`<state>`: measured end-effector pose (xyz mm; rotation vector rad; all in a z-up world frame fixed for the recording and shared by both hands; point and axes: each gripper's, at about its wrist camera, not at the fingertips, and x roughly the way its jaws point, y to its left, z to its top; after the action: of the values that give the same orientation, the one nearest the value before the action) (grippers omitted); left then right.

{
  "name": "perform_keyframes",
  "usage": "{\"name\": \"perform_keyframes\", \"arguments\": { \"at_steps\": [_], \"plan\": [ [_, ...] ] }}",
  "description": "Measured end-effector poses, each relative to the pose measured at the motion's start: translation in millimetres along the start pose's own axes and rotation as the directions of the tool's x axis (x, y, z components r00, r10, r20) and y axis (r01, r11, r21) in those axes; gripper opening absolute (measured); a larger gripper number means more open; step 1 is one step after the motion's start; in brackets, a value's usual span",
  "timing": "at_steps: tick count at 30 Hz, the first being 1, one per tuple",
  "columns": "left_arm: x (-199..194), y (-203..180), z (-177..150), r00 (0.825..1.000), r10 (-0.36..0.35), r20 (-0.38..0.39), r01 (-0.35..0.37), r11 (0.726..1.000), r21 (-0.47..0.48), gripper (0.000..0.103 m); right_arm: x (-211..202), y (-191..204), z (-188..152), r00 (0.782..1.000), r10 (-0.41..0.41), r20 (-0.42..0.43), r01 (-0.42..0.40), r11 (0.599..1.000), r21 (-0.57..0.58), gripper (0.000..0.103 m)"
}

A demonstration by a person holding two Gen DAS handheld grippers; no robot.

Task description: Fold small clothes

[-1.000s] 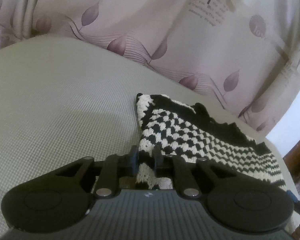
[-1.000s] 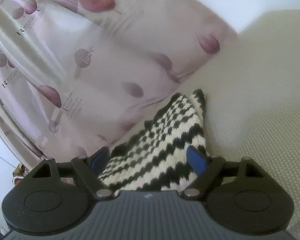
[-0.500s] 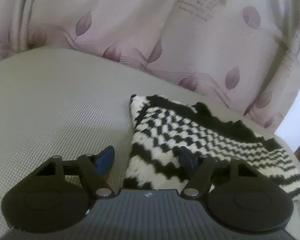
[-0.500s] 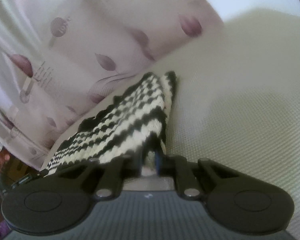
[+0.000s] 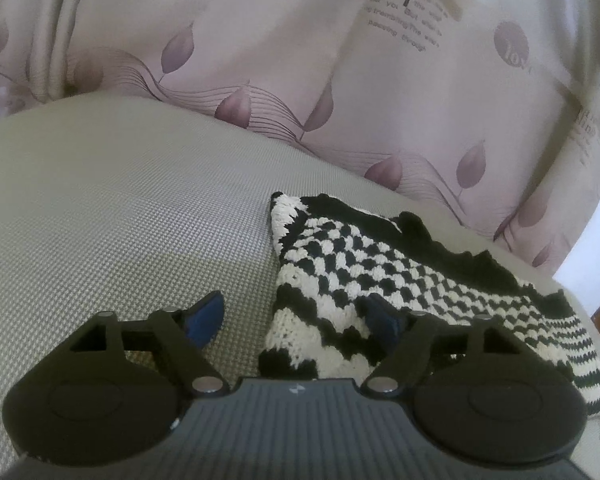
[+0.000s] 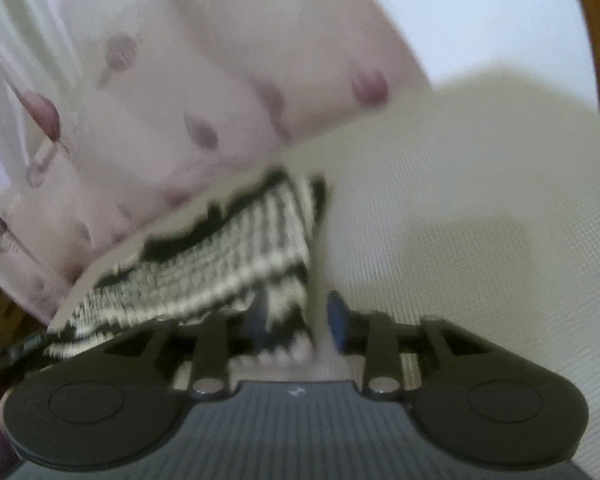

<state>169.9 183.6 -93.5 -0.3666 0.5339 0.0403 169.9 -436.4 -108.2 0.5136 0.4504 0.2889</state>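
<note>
A: What surface and room are seen past each tool?

B: A pale, finely woven cushion (image 5: 120, 208) is spread beneath and ahead of the left tool (image 5: 296, 320); behind it a pinkish curtain (image 5: 300, 60) printed with mauve leaves and lettering is hung; the same cushion (image 6: 460, 220) and curtain (image 6: 220, 60) are shown in the right wrist view, though blurred; a strip of bright white wall (image 6: 480, 12) is seen above the cushion there.

A: How is the garment described?

B: A knitted garment (image 5: 380, 272) in black and cream is laid flat on the cushion, ahead of the left tool and to its right side; checks are worked across its middle, stripes towards its near end, and a black scalloped border along its far edge; in the right view the garment (image 6: 228, 264) lies ahead and to the left, smeared by motion.

A: And the tools?

B: The left tool's blue-padded fingers are spread wide, one over bare cushion, the other over the knit; the right tool (image 6: 298, 320) is also held apart, a garment corner lying between its fingers, unclamped.
</note>
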Motion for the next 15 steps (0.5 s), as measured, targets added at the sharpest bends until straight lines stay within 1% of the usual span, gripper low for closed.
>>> {"name": "perform_keyframes", "arguments": {
  "at_steps": [1,2,3,4,6,8,10,13,15],
  "plan": [
    [0,0,0,1.000,0.001,-0.001,-0.001,1.000,0.000,0.079,-5,9,3,0.999,0.011,0.050,-0.011,1.000,-0.015,0.035],
    [0,-1,0,1.000,0.003,-0.002,-0.003,1.000,0.001,0.079,-8,19,6,0.995,0.046,0.085,-0.043,0.998,-0.037,0.035],
    [0,-1,0,1.000,0.004,-0.003,-0.004,1.000,0.004,0.079,-6,32,10,0.992,0.088,0.091,-0.082,0.994,-0.072,0.035],
    [0,-2,0,1.000,0.005,-0.004,-0.005,1.000,0.007,0.081,1,45,13,0.991,0.107,0.079,-0.097,0.989,-0.114,0.035],
    [0,-2,0,1.000,0.009,-0.004,-0.009,1.000,0.013,0.083,24,74,19,0.995,0.078,0.057,-0.063,0.972,-0.227,0.035],
    [0,-3,0,1.000,0.018,-0.006,-0.018,1.000,0.015,0.085,51,89,25,0.997,0.056,0.048,-0.040,0.957,-0.288,0.035],
    [1,-4,0,1.000,0.027,-0.009,-0.027,0.999,0.024,0.086,80,95,33,0.998,-0.008,0.055,0.025,0.949,-0.313,0.035],
    [3,-7,-1,0.998,0.054,-0.012,-0.053,0.998,0.044,0.089,116,90,43,0.993,-0.098,0.063,0.113,0.940,-0.322,0.035],
    [3,-8,-1,0.998,0.060,-0.015,-0.059,0.997,0.049,0.089,137,82,45,0.988,-0.150,0.029,0.152,0.938,-0.313,0.035]
  ]
}}
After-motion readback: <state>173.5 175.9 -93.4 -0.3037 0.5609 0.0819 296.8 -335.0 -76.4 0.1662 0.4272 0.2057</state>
